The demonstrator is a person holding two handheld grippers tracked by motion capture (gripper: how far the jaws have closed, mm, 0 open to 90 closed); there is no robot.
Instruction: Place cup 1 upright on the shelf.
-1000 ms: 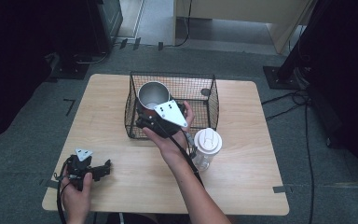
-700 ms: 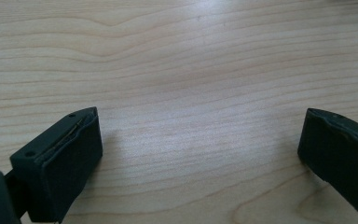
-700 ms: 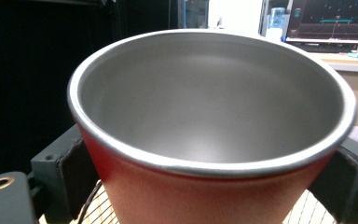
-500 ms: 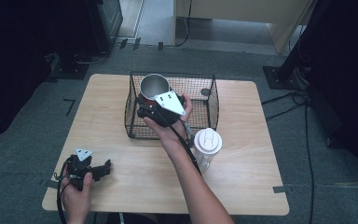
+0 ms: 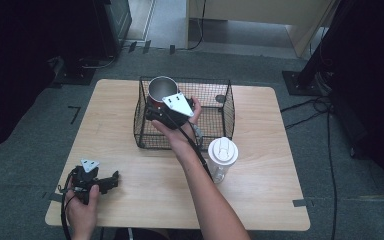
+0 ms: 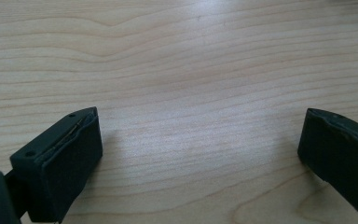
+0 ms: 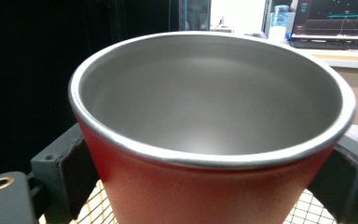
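A red cup [image 5: 161,91] with a steel inside is held upright over the near left part of the black wire basket [image 5: 215,131]. My right gripper [image 5: 155,111] is shut on it; in the right gripper view both pads press the red cup [image 7: 205,140] on its sides just below the rim. My left gripper [image 5: 111,181] lies on the wooden table [image 5: 130,200] near its front left corner, held by a hand. In the left gripper view its fingers [image 6: 70,158] stand wide apart, open, with bare wood between them.
A clear bottle with a white lid [image 5: 222,154] stands on the table just in front of the basket's right near corner, close beside the right forearm. A small dark object [image 5: 220,99] lies in the basket's far right. Cables run across the floor at right.
My right gripper has carried the red cup away from me and slightly left, from the basket's near rim to above its inside. The left gripper has stayed still.
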